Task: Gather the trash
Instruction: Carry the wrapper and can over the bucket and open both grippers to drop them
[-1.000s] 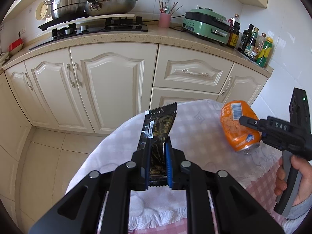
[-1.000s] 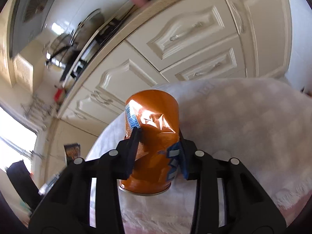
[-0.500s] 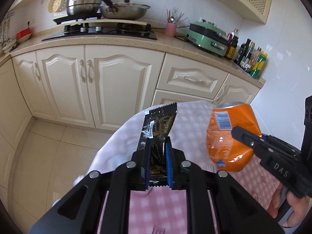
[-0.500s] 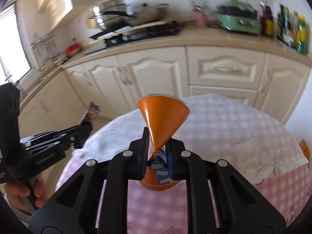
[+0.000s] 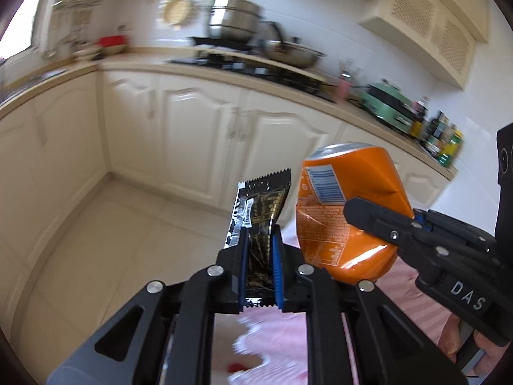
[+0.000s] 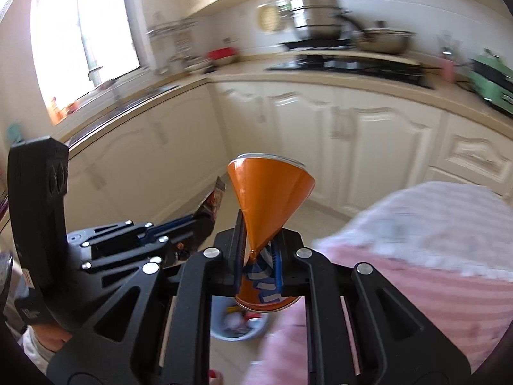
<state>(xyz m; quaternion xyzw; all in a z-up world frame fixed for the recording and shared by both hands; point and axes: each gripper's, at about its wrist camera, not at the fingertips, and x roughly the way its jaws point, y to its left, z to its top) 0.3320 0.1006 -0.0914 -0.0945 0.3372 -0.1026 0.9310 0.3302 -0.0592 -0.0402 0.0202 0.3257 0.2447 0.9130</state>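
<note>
My left gripper (image 5: pixel 259 250) is shut on a black snack wrapper (image 5: pixel 261 207) that stands up between its blue pads, held in the air past the table edge. My right gripper (image 6: pixel 259 250) is shut on a crushed orange soda can (image 6: pixel 269 199), pinched flat at the middle. In the left wrist view the can (image 5: pixel 340 211) is just right of the wrapper, with the right gripper (image 5: pixel 378 221) clamped on it. In the right wrist view the left gripper (image 6: pixel 205 221) and wrapper (image 6: pixel 214 199) are at the left. A grey bin (image 6: pixel 239 324) with trash inside stands on the floor below the can.
A table with a pink checked cloth (image 6: pixel 416 256) is at the right. Cream kitchen cabinets (image 5: pixel 198 134) run along the back and left, with a stove and pots (image 5: pixel 237 29) on the counter. Beige tiled floor (image 5: pixel 128 240) lies below.
Both grippers have swung left, away from the table and over the floor, still holding the wrapper and the can. The bin has come into the right wrist view.
</note>
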